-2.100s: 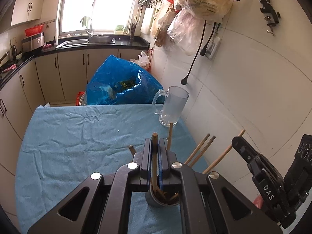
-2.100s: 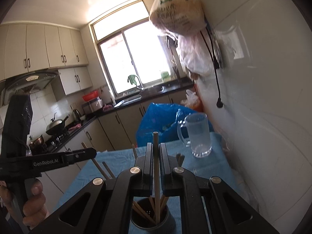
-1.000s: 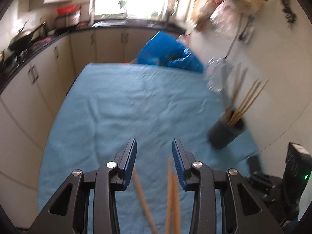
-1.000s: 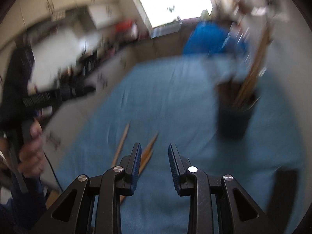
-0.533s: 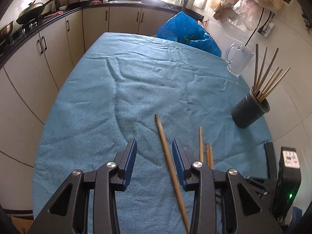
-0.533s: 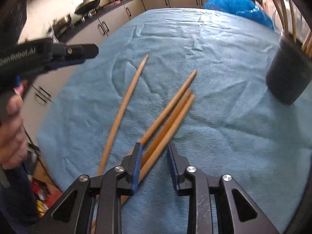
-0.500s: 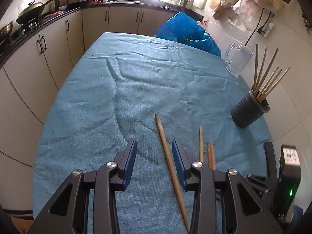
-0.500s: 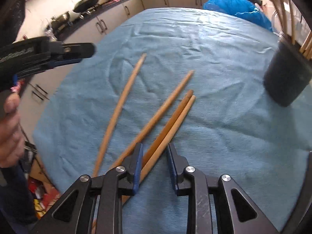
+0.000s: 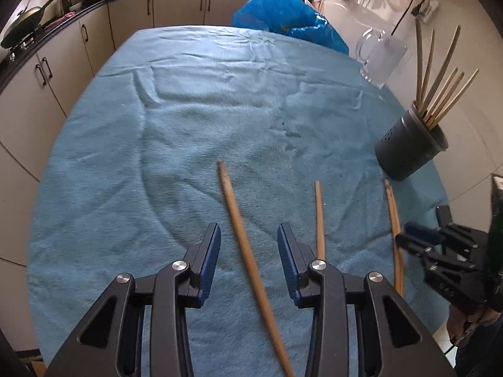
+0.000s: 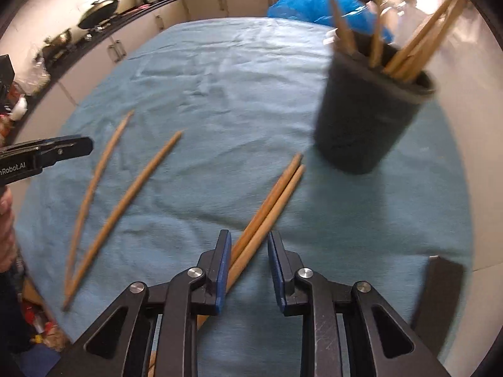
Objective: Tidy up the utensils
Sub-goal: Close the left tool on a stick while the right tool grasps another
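Several wooden chopsticks lie on the blue cloth. My left gripper [image 9: 248, 245] is open, its jaws on either side of one chopstick [image 9: 242, 235]; another chopstick [image 9: 319, 216] lies to its right. My right gripper [image 10: 248, 257] is open around a touching pair of chopsticks [image 10: 267, 207]; it also shows at the right of the left wrist view [image 9: 418, 238], by that pair [image 9: 394, 220]. A dark perforated holder [image 9: 408, 144] with several chopsticks stands at the right; it also shows in the right wrist view [image 10: 367, 113]. Two more chopsticks [image 10: 125, 201] lie left.
A glass mug [image 9: 382, 56] stands beyond the holder near the white wall. A blue plastic bag [image 9: 289, 28] sits past the table's far edge. Kitchen cabinets [image 9: 63, 59] run along the left. The blue cloth [image 9: 188, 110] covers the table.
Both grippers have come down closer to the cloth. The touching pair now lies further right, near the holder, between my right jaws. The left jaws now straddle the long chopstick.
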A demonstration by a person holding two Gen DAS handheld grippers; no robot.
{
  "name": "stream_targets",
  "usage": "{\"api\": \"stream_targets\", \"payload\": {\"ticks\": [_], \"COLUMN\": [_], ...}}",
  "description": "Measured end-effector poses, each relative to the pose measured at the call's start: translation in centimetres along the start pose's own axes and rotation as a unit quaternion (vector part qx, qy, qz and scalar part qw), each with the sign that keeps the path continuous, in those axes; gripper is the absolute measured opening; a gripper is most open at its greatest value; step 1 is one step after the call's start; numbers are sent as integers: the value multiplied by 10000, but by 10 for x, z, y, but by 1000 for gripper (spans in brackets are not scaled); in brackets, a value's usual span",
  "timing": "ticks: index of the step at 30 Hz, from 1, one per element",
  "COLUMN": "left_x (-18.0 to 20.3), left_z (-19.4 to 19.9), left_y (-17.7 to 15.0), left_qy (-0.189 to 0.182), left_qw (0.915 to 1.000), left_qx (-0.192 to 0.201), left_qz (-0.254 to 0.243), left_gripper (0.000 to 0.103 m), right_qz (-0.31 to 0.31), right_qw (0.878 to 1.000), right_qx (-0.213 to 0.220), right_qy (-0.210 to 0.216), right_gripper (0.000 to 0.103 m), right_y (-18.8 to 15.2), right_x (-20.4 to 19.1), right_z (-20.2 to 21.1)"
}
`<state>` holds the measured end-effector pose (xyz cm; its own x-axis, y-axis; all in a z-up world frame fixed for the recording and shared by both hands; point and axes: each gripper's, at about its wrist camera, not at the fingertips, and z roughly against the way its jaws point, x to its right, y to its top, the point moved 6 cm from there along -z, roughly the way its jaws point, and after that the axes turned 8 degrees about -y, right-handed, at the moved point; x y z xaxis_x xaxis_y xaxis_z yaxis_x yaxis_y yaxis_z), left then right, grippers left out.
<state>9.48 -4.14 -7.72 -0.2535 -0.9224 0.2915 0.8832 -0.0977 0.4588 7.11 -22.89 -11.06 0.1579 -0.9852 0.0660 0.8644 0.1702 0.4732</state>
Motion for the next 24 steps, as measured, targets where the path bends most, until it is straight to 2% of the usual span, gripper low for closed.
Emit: {"api": "stream_targets", "payload": {"ticks": [5,12,15,21,24], "left_x": [13,30,29,22,19], "left_z": [-18,-34,-35,-28,-27], "left_y": [5,5,7,11,12], "left_qy": [-31,-30,-27,12,30], "left_qw": [9998,9990,9991,9995,9995], "left_qx": [-183,-337,-337,-271,-255], "left_qz": [-81,-277,-258,-181,-156], "left_gripper": [36,36,36,36,36], "right_qz": [-329,-658,-637,-661,-778], "right_qw": [9994,9974,9973,9974,9961], "right_qx": [-24,-63,-70,-209,-121], "right_qy": [-83,277,344,213,391], "right_gripper": [23,23,23,19,19], "right_y": [1,5,12,21,19], "right_x": [17,26,27,22,26], "right_z": [-3,-8,-11,-15,-10]}}
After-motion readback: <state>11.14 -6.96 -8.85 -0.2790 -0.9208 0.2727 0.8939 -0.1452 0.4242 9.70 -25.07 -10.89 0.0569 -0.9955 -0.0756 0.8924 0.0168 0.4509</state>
